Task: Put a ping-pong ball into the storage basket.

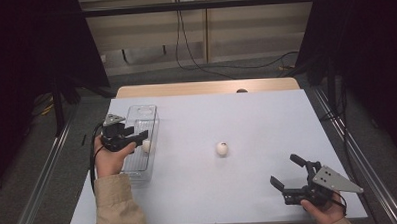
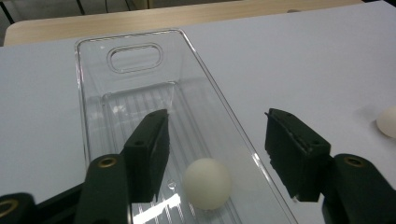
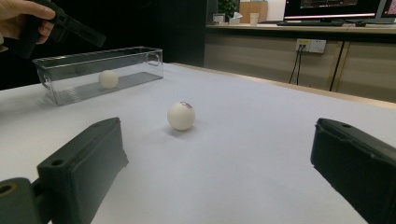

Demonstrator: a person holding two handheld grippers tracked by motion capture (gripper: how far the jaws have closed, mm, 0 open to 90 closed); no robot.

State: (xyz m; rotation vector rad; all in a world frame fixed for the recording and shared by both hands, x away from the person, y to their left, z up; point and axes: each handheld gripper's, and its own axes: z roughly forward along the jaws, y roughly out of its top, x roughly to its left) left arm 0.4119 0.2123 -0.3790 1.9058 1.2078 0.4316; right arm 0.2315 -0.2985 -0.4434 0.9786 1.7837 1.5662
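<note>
A clear plastic bin (image 1: pixel 141 114) lies lengthwise at the table's left. One white ball (image 1: pixel 146 146) rests on its ribbed floor (image 2: pixel 140 107), seen as a ball (image 2: pixel 207 182) between and below my left gripper's jaws. My left gripper (image 1: pixel 140 137) hovers open over the bin (image 2: pixel 135 60), touching nothing. A second white ball (image 1: pixel 222 148) with a dark mark sits on the bare white table (image 1: pixel 247 120) near the middle. My right gripper (image 1: pixel 285 171) stands open near the front right, aimed at that ball (image 3: pixel 181 115), well short of it. The bin (image 3: pixel 93 77) and left gripper (image 3: pixel 70 25) show farther off.
The white tabletop (image 3: pixel 261 140) has a wooden strip (image 1: pixel 205 86) along its far edge. Cables trail on the floor (image 1: pixel 210 66) behind the table. Dark curtains and metal frame rails (image 1: pixel 337 122) flank both sides.
</note>
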